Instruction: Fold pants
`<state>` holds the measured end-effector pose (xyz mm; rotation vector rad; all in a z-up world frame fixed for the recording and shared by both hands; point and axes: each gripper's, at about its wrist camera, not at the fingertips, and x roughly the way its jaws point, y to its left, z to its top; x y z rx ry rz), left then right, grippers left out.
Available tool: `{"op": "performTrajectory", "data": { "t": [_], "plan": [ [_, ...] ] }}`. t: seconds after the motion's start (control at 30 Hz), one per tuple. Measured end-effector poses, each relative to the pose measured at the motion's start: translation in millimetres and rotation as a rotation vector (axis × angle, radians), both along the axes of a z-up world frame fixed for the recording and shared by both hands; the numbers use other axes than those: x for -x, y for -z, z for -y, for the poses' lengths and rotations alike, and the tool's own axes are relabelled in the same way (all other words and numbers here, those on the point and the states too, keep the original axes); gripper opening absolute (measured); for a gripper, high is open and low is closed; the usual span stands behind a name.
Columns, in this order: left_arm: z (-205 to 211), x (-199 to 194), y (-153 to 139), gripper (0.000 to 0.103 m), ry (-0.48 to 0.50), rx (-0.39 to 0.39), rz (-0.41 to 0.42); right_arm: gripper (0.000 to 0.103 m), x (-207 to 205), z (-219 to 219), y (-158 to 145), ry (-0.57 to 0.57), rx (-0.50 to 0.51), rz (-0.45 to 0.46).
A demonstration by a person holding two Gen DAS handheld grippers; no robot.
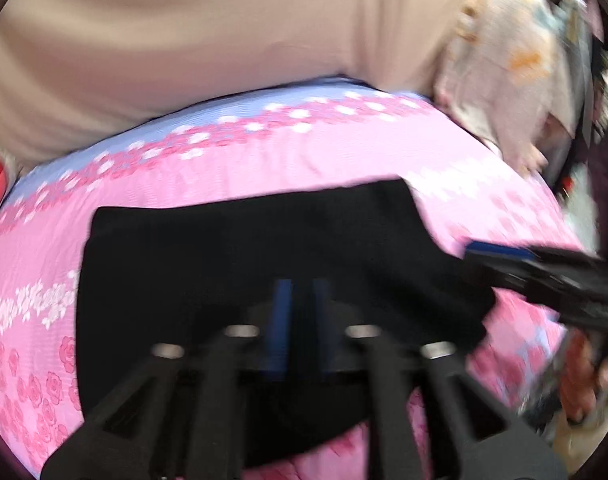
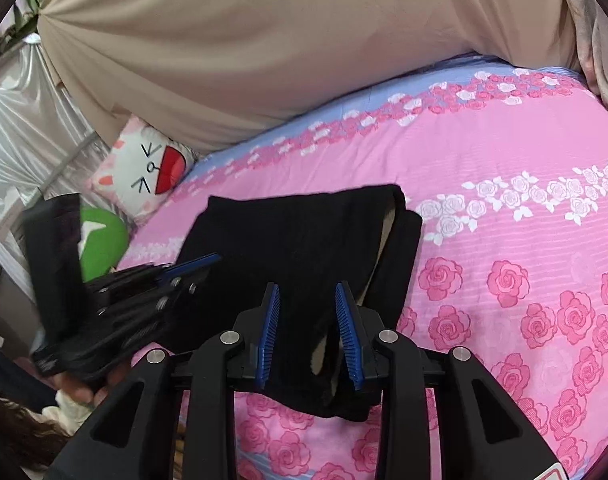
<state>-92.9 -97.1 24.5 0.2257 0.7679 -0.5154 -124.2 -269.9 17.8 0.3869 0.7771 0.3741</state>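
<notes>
1. The pants [image 2: 304, 248] lie on the bed [image 2: 504, 208] as a compact black block, several layers deep. A pale lining shows at the right-hand fold, and a loose edge curls near the front. By my reckoning the folding is at or near its last step.

2. The right gripper [image 2: 307, 336] hovers over the near edge of the pants. Its blue pads [image 2: 270, 332] stand apart with cloth lying below them, not pinched as far as I can see.

3. The left gripper [image 1: 302, 320] points down at the same block (this view is blurred). Its pads [image 1: 282, 324] show a narrow gap. I cannot tell whether they touch the fabric, and nothing looks clamped.

4. Next, I judge, comes a final tidy: press the curling front edge flat or square the stack. That calls for a light pinch, so the layers underneath do not drag.

5. No container is in sight. A cat pillow [image 2: 144, 168] and a green cushion [image 2: 102, 240] sit at the bed's far left, well apart from the pants.
</notes>
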Motion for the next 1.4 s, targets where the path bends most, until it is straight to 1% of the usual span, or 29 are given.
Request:
{"op": "performTrajectory", "data": {
  "t": [0.03, 0.07, 0.1, 0.13, 0.2, 0.27, 0.3, 0.33, 0.37, 0.43, 0.5, 0.53, 0.57, 0.6, 0.63, 0.7, 0.77, 0.8, 0.83, 0.9, 0.93, 0.97, 1.03, 1.1, 1.17, 1.2, 1.23, 1.33, 1.4],
  "plan": [
    [3.8, 6.2, 0.6, 0.088, 0.025, -0.006, 0.017, 0.034, -1.9, 0.0, 5.5, 0.005, 0.004, -0.022],
    [6.6, 15.4, 0.8, 0.089, 0.044, -0.016, 0.051, 0.034, -2.4, 0.7, 9.8, 0.01, 0.009, -0.038],
    [11.9, 26.7, 1.6, 0.088, 0.064, -0.041, 0.093, 0.035, -1.8, 2.1, 13.7, 0.015, 0.009, -0.051],
    [15.9, 33.3, 2.7, 0.088, 0.084, -0.057, 0.109, 0.036, -1.6, 3.7, 16.6, 0.02, 0.005, -0.061],
    [21.1, 40.1, 4.4, 0.088, 0.119, -0.057, 0.106, 0.037, 7.1, 7.4, 20.3, 0.03, -0.028, -0.071],
    [27.0, 41.6, 7.5, 0.089, 0.144, -0.057, 0.087, 0.037, 14.9, 7.1, 20.2, 0.027, -0.038, -0.058],
    [29.9, 41.9, 9.6, 0.089, 0.149, -0.06, 0.086, 0.03, 16.2, 4.3, 19.4, 0.017, -0.027, -0.05],
    [33.6, 41.5, 12.3, 0.089, 0.157, -0.067, 0.081, 0.016, 15.5, 2.3, 18.2, 0.007, -0.024, -0.046],
    [36.0, 41.8, 13.9, 0.089, 0.166, -0.07, 0.076, 0.012, 12.4, 0.0, 15.8, -0.001, -0.02, -0.043],
    [40.0, 42.8, 16.8, 0.089, 0.184, -0.074, 0.071, 0.009, 6.7, -0.9, 7.7, -0.024, -0.034, -0.026],
    [43.7, 41.2, 15.9, 0.088, 0.195, -0.068, 0.077, 0.009, -0.5, 0.4, -8.1, -0.066, -0.103, 0.016],
    [44.6, 39.4, 14.6, 0.084, 0.192, -0.064, 0.08, 0.009, -4.3, 0.0, -16.7, -0.096, -0.134, 0.041],
    [45.3, 35.1, 12.5, 0.076, 0.19, -0.054, 0.08, 0.009, -6.6, -0.5, -22.0, -0.117, -0.15, 0.057],
    [45.4, 27.1, 10.2, 0.054, 0.17, -0.045, 0.071, 0.009, -10.7, -3.6, -27.0, -0.151, -0.159, 0.07],
    [43.6, 16.4, 8.5, 0.035, 0.145, -0.031, 0.044, 0.012, -14.1, -7.5, -29.8, -0.177, -0.153, 0.075],
    [37.1, -5.7, 7.5, 0.01, 0.096, 0.011, -0.016, 0.016, -21.0, -13.9, -30.8, -0.187, -0.102, 0.065],
    [23.9, -28.0, 5.9, 0.007, 0.035, 0.057, -0.075, 0.022, -18.4, -4.0, -27.6, -0.142, -0.103, 0.061],
    [18.7, -31.4, 3.9, 0.006, 0.021, 0.077, -0.084, 0.031, -13.7, 5.2, -23.6, -0.116, -0.113, 0.058],
    [10.5, -32.8, -2.7, 0.006, -0.002, 0.098, -0.074, 0.034, -7.8, 13.0, -19.8, -0.079, -0.097, 0.058],
    [0.1, -32.1, -16.3, 0.006, -0.016, 0.126, -0.042, 0.035, -2.8, 17.5, -9.9, -0.032, 0.003, 0.037],
    [-2.5, -31.1, -21.3, 0.006, -0.017, 0.135, -0.033, 0.035, -5.2, 16.2, -1.5, -0.028, 0.035, 0.007],
    [-4.5, -30.3, -25.3, 0.006, -0.014, 0.14, -0.023, 0.035, -8.0, 13.2, 4.8, -0.032, 0.054, -0.016],
    [-7.2, -25.7, -32.4, 0.006, -0.015, 0.143, -0.004, 0.035, -17.7, -1.0, 19.3, -0.054, 0.127, -0.048],
    [-7.4, -23.5, -34.9, 0.006, -0.009, 0.147, -0.002, 0.037, -25.8, -10.6, 28.3, -0.06, 0.171, -0.053],
    [-6.7, -21.5, -36.1, 0.006, -0.007, 0.14, -0.002, 0.022, -32.3, -17.8, 31.3, -0.088, 0.158, -0.042],
    [-6.5, -21.4, -36.4, 0.006, -0.006, 0.138, -0.002, 0.006, -34.5, -20.8, 31.2, -0.091, 0.165, -0.04],
    [-6.2, -20.1, -36.9, 0.006, -0.001, 0.137, -0.005, 0.005, -35.7, -23.0, 28.8, -0.102, 0.168, -0.036],
    [-1.7, -12.4, -36.2, 0.007, 0.034, 0.145, -0.014, 0.005, -17.3, -13.8, -0.2, -0.078, 0.133, 0.059],
    [4.9, -6.5, -28.5, 0.011, 0.068, 0.142, -0.03, 0.004, -9.5, -1.3, -0.2, -0.055, 0.122, 0.067]
  ]
}}
